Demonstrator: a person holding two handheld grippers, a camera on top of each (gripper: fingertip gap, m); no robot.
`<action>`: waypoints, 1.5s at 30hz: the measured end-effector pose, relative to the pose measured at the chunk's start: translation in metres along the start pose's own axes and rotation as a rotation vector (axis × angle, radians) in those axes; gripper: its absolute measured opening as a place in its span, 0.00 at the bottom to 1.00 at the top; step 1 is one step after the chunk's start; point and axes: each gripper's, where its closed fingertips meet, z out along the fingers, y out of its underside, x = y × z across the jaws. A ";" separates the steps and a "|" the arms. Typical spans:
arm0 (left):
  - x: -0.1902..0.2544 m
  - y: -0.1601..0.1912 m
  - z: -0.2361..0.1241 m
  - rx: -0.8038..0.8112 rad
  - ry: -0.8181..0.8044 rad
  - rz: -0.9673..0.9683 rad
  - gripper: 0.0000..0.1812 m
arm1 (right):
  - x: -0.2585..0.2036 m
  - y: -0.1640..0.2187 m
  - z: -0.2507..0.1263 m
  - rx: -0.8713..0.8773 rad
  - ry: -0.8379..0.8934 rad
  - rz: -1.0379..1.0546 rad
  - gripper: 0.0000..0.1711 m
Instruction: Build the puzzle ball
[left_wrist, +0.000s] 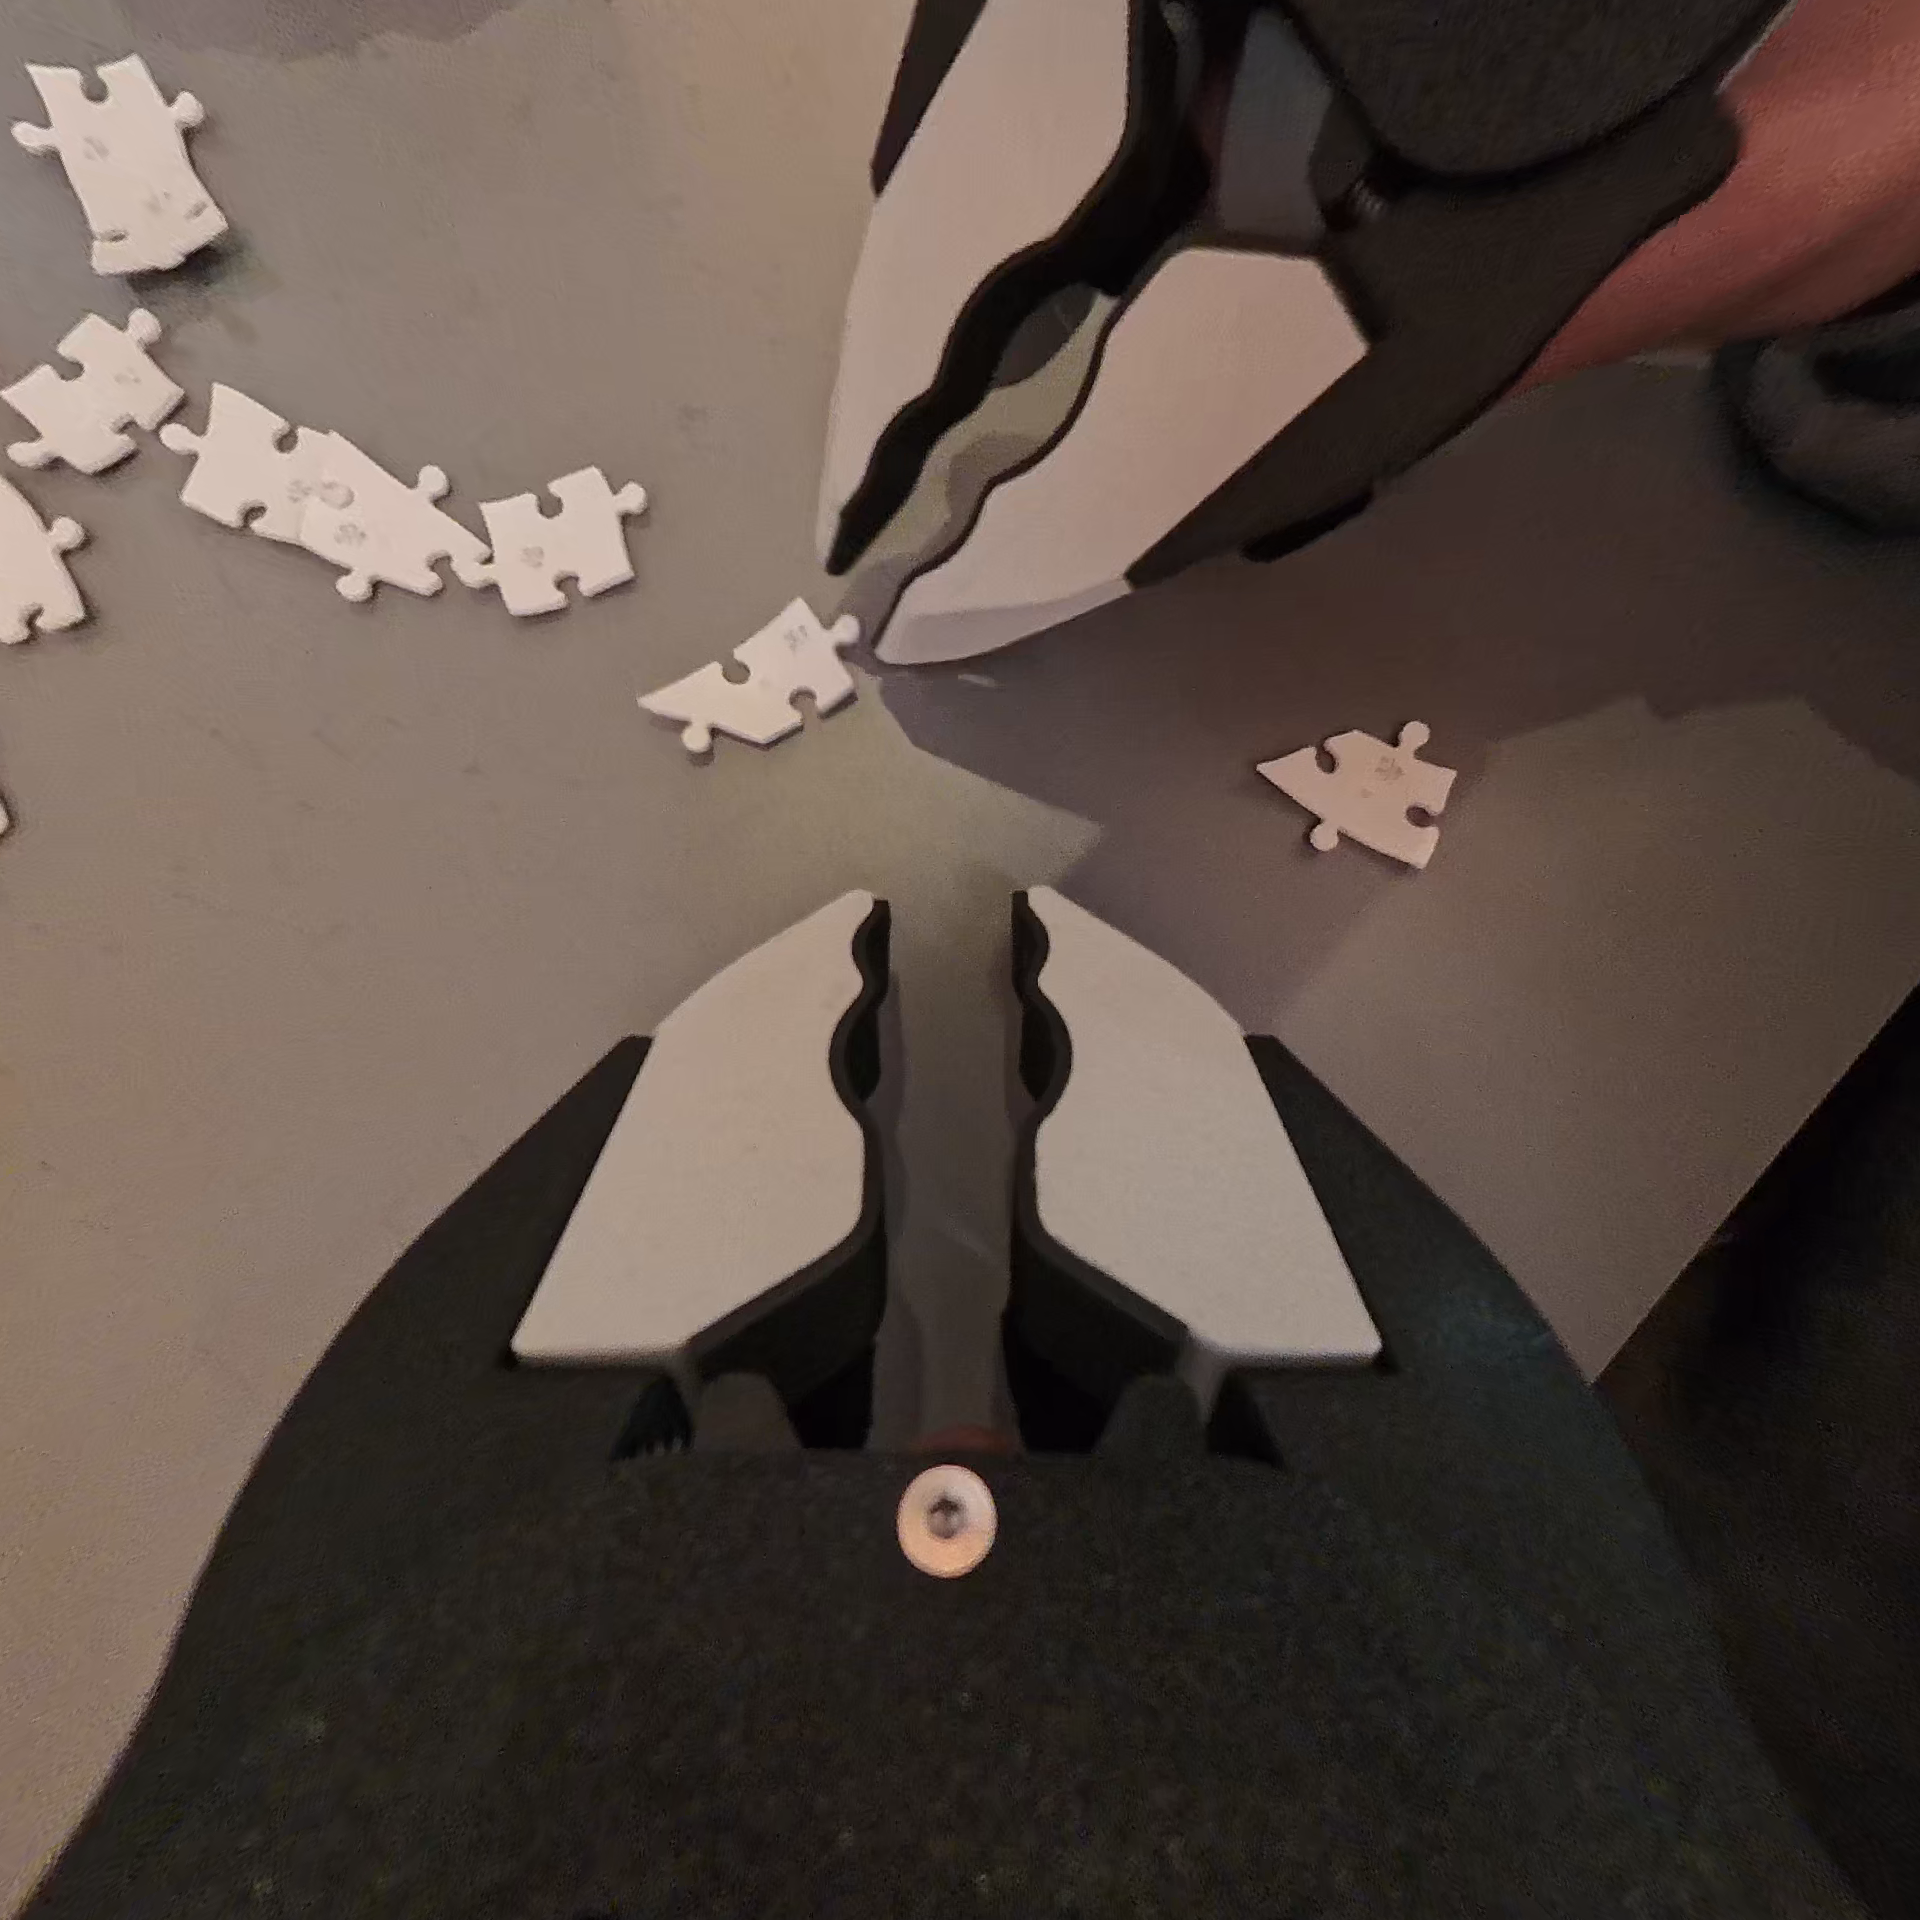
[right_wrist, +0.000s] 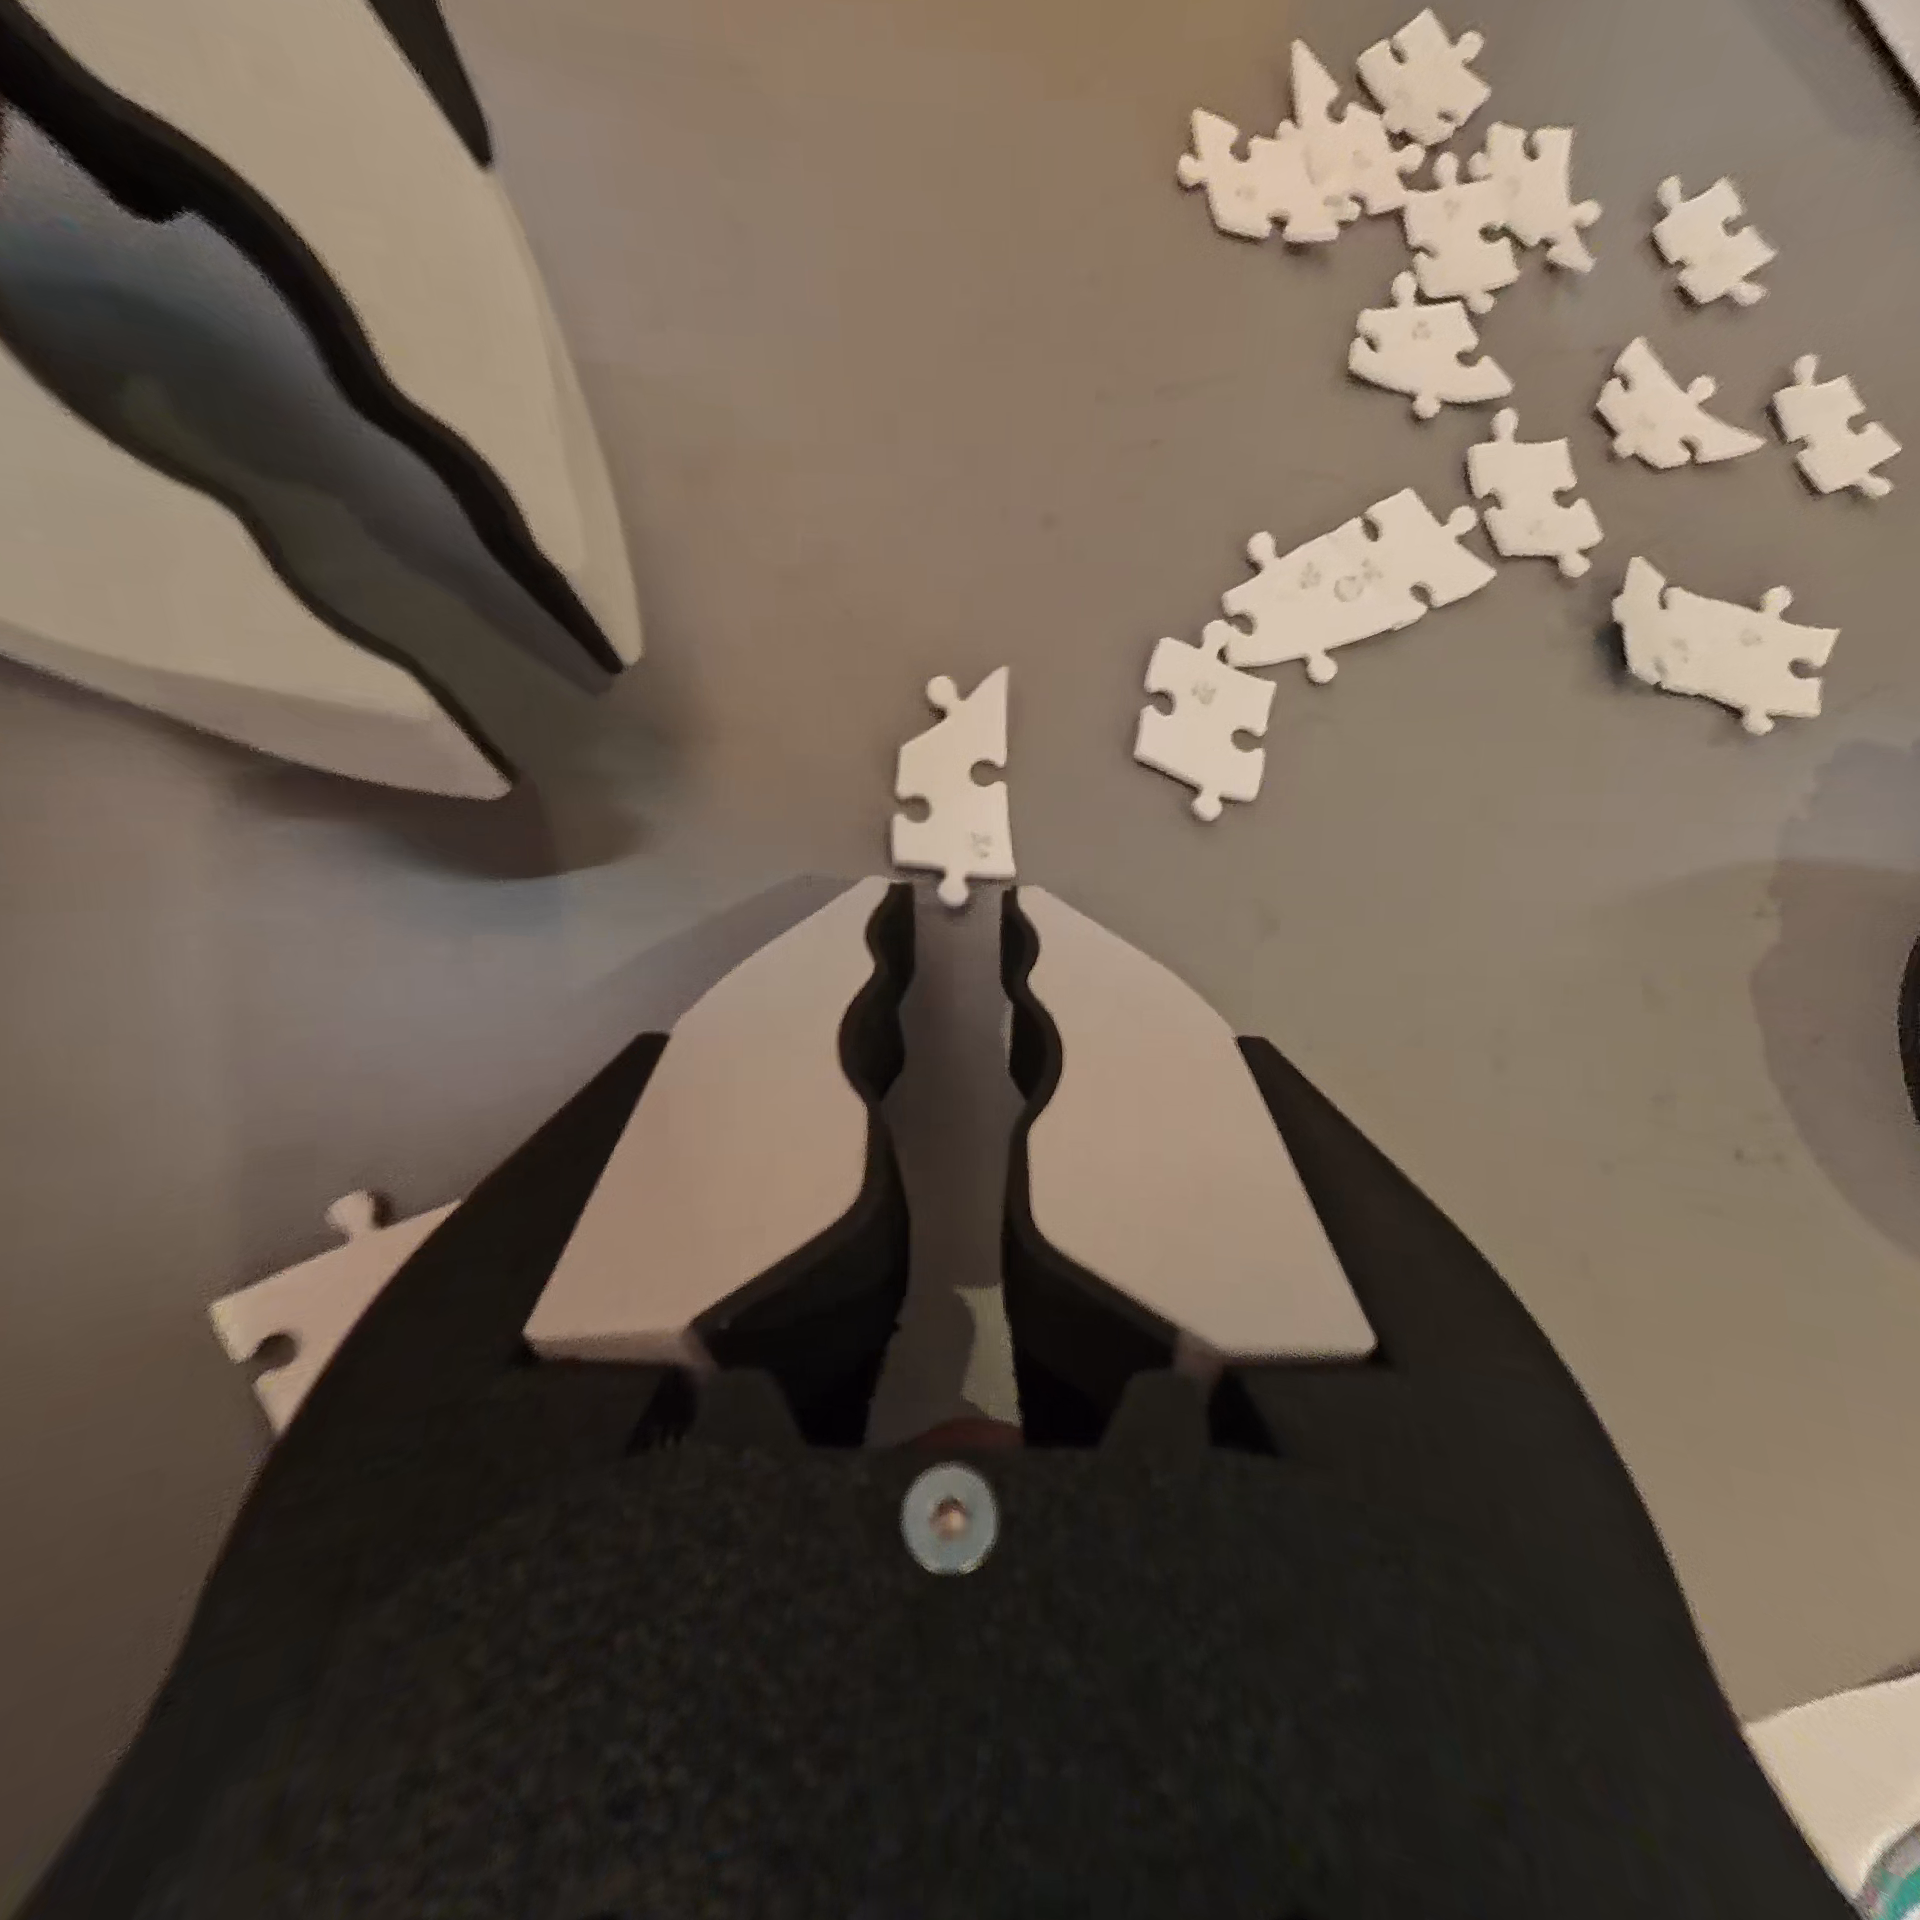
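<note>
**Right gripper lined up on a loose wedge piece**

The right hand-held gripper (right_wrist: 956, 899), black-bodied with pale grey finger plates, was seen at the centre of the right wrist view with its jaws a little apart and nothing pinched between them. Just past its tips lay a small white cardboard puzzle piece with one pointed end (right_wrist: 954, 795), flat on the grey tabletop (right_wrist: 831, 312); its lower knob sat at the mouth of the gap, though contact could not be judged. In the left wrist view the same piece (left_wrist: 758, 681) was found at mid-frame, with the right gripper's tips (left_wrist: 857, 613) resting just beside its edge.

The left hand-held gripper (left_wrist: 951, 899) was held low in its own view, jaws likewise parted and empty, well apart from that piece. A second pointed white piece (left_wrist: 1366, 795) lay alone at the right of that frame.

The remaining white pieces (right_wrist: 1507, 364), some already joined in short strips (right_wrist: 1361, 582), were scattered at the upper right of the right wrist view. No ball shape was visible, so the build was judged to be early: a pick-up was in hand. The next move was judged to call for sliding the tips around the thin flat piece, then closing on its edge.
</note>
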 end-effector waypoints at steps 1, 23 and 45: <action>0.000 0.001 0.000 -0.006 -0.002 0.001 0.12 | 0.001 0.001 0.004 -0.008 -0.004 0.008 0.09; 0.062 -0.012 0.018 0.004 0.201 0.144 0.23 | 0.000 0.057 -0.040 -0.096 0.209 0.437 0.08; 0.021 -0.031 0.037 -0.048 -0.064 0.158 0.23 | -0.005 0.064 -0.110 0.184 0.274 0.416 0.11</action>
